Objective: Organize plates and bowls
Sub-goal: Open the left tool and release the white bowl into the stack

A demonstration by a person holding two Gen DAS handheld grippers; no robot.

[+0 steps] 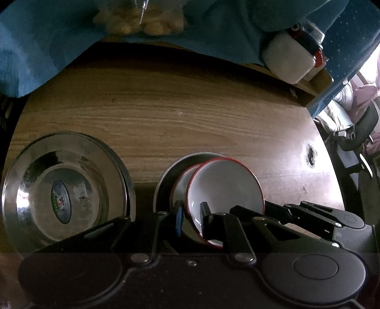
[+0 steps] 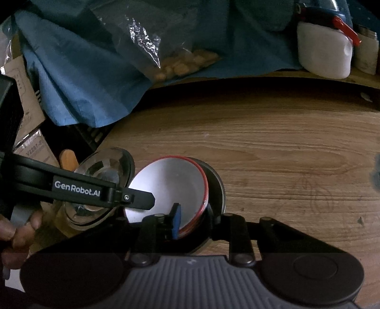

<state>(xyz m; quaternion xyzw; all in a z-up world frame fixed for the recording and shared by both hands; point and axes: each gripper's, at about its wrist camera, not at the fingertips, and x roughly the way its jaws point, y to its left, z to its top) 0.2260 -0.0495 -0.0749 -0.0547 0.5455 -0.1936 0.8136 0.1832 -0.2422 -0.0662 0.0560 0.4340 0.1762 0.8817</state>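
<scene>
On the wooden table a steel bowl holds a white red-rimmed bowl. A second white red-rimmed bowl lies tilted on top, also shown in the right wrist view. My left gripper is shut on the top bowl's near rim; its arm shows in the right wrist view. My right gripper is shut across the near rims of the stacked bowls, its arm reaching in from the right in the left wrist view. A large steel bowl with a label stands to the left.
Blue cloth drapes the table's far side with a clear bag of pale pieces. A white container with a red clip stands at the far right. The table has a dark hole. Boxes lie at the left.
</scene>
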